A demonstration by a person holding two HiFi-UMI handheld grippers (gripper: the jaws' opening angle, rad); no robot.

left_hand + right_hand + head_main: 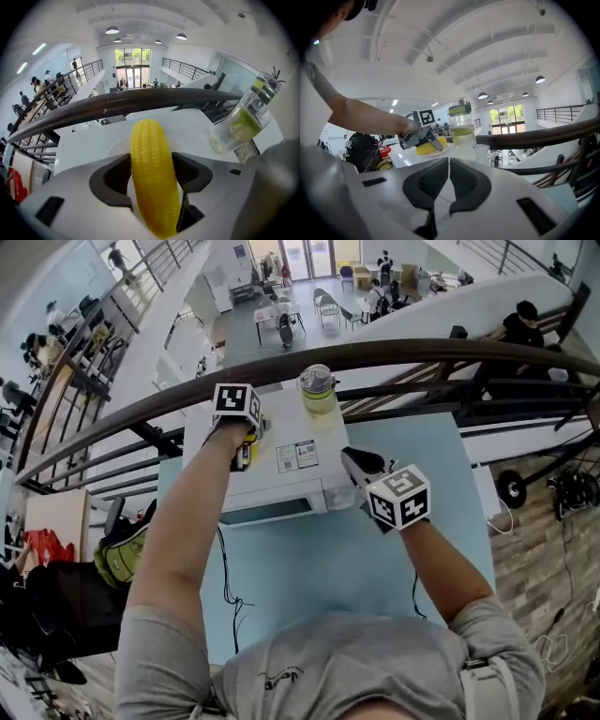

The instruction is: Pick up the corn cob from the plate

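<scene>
A yellow corn cob (pixel 153 183) lies on a white plate (pixel 117 146) on top of a white appliance (pixel 281 479). My left gripper (pixel 246 454) points steeply down over it, jaws wide, one finger on each side of the cob. The pads stand close to its sides and I see no firm squeeze. In the right gripper view the cob (pixel 423 150) still rests on the plate (pixel 441 151) under the left gripper (pixel 423 139). My right gripper (pixel 356 465) hovers near the appliance's front right corner, its jaws (pixel 450 180) shut and empty.
A clear jar with a green lid (pixel 317 390) stands on the appliance just right of the plate, close to the left gripper. The appliance sits on a pale blue table (pixel 319 568) against a dark curved railing (pixel 422 352). A black cable (pixel 225 577) runs along the table's left side.
</scene>
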